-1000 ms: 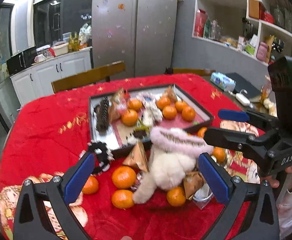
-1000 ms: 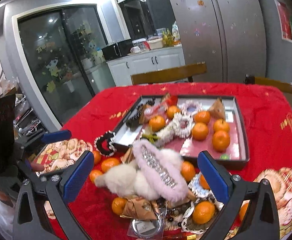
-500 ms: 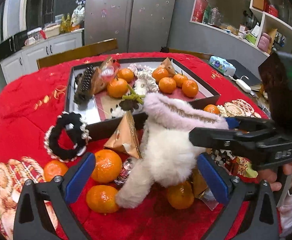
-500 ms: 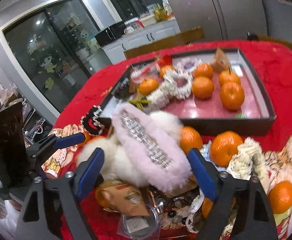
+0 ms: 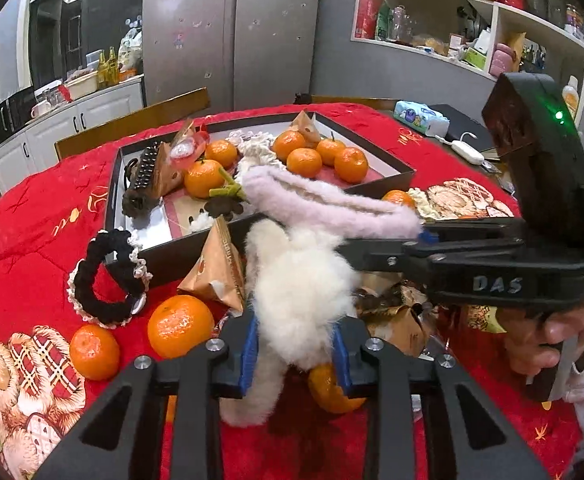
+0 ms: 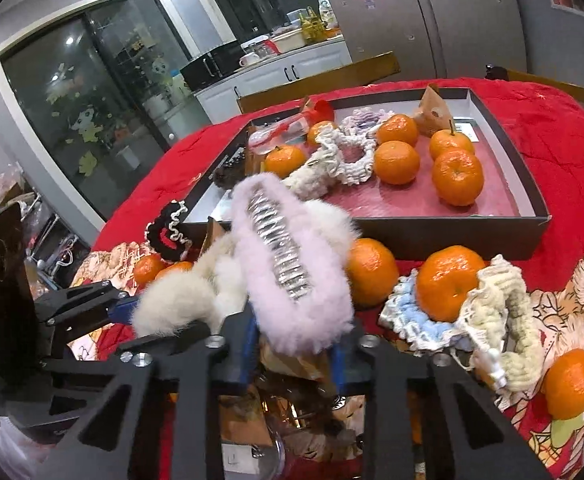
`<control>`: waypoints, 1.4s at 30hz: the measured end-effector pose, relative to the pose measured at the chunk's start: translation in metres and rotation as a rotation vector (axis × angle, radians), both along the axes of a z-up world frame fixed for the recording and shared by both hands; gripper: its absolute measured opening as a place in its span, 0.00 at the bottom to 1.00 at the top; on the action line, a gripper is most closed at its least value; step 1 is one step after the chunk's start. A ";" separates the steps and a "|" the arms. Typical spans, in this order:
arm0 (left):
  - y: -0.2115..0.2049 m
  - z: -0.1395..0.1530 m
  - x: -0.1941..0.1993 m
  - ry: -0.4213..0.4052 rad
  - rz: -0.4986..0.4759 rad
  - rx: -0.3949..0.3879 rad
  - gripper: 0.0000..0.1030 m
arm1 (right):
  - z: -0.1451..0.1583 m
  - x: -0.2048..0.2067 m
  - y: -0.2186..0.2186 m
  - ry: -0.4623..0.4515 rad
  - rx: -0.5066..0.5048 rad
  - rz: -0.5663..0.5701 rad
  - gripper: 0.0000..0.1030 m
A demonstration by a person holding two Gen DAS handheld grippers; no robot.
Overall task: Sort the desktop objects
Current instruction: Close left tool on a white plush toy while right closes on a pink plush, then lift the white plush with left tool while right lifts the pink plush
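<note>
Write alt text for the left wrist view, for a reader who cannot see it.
The left gripper is shut on a white fluffy hair clip, while the right gripper grips a pink fluffy hair clip lying across it. Around them, tangerines and a black scrunchie sit on a red tablecloth before a dark tray.

Kitchen's pretty packed behind the table: big steel fridge (image 5: 232, 32) against the back wall, wooden chair (image 5: 132, 124) tucked in beside white cabinets (image 5: 64, 124). Open shelves (image 5: 472, 20) crammed with jars and boxes, tissue pack (image 5: 422, 118) nearby, dark glass door (image 6: 92, 120) with leaf stickers.
</note>
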State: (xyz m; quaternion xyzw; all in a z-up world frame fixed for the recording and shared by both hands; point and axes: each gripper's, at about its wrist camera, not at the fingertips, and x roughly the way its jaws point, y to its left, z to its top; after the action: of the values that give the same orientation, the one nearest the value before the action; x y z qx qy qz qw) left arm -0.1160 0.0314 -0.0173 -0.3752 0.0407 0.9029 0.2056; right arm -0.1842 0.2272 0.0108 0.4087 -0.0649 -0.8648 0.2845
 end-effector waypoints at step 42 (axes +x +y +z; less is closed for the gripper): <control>-0.032 0.046 0.021 0.098 0.072 0.091 0.27 | 0.057 0.026 0.018 0.151 -0.147 -0.047 0.05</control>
State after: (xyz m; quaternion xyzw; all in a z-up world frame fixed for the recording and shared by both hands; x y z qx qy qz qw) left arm -0.0951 -0.0002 0.0283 -0.3222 -0.0038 0.9279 0.1877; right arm -0.1583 0.2456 0.0681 0.3190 -0.1161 -0.8925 0.2972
